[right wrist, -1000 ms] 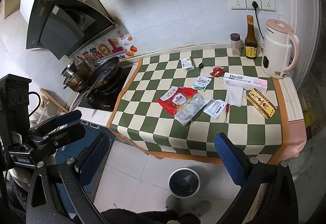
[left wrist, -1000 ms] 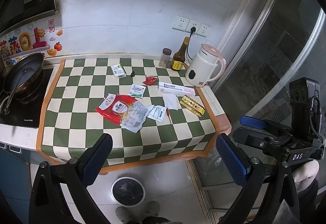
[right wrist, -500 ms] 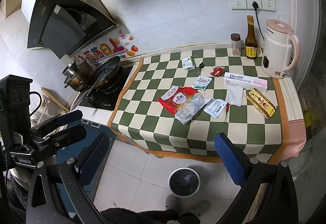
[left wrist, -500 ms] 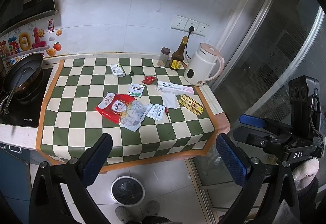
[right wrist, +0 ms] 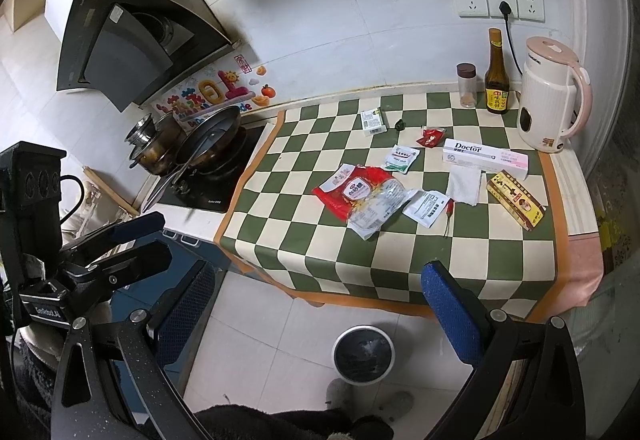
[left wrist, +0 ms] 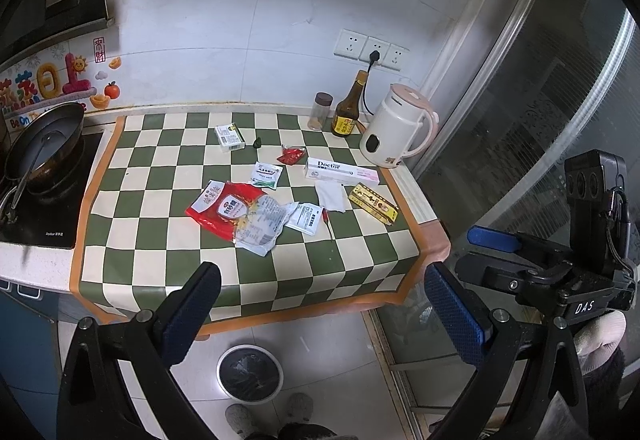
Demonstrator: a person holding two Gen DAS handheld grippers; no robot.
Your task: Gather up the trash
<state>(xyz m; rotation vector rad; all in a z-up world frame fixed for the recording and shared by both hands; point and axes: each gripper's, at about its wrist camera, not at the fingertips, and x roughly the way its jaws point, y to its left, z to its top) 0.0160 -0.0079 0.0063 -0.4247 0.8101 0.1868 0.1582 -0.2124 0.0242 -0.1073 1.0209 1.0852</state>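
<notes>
Both grippers, left gripper (left wrist: 320, 314) and right gripper (right wrist: 316, 306), spread wide, empty, off the counter's (left wrist: 256, 272) front edge; wrappers (left wrist: 240, 210) mid-counter.

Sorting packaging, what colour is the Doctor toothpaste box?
The toothpaste box is white with a pink end, clearest in the right wrist view.

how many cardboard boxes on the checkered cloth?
3: small white box near the back edge, long Doctor box beside the kettle, yellow box at the right edge. None looks hidden.
</notes>
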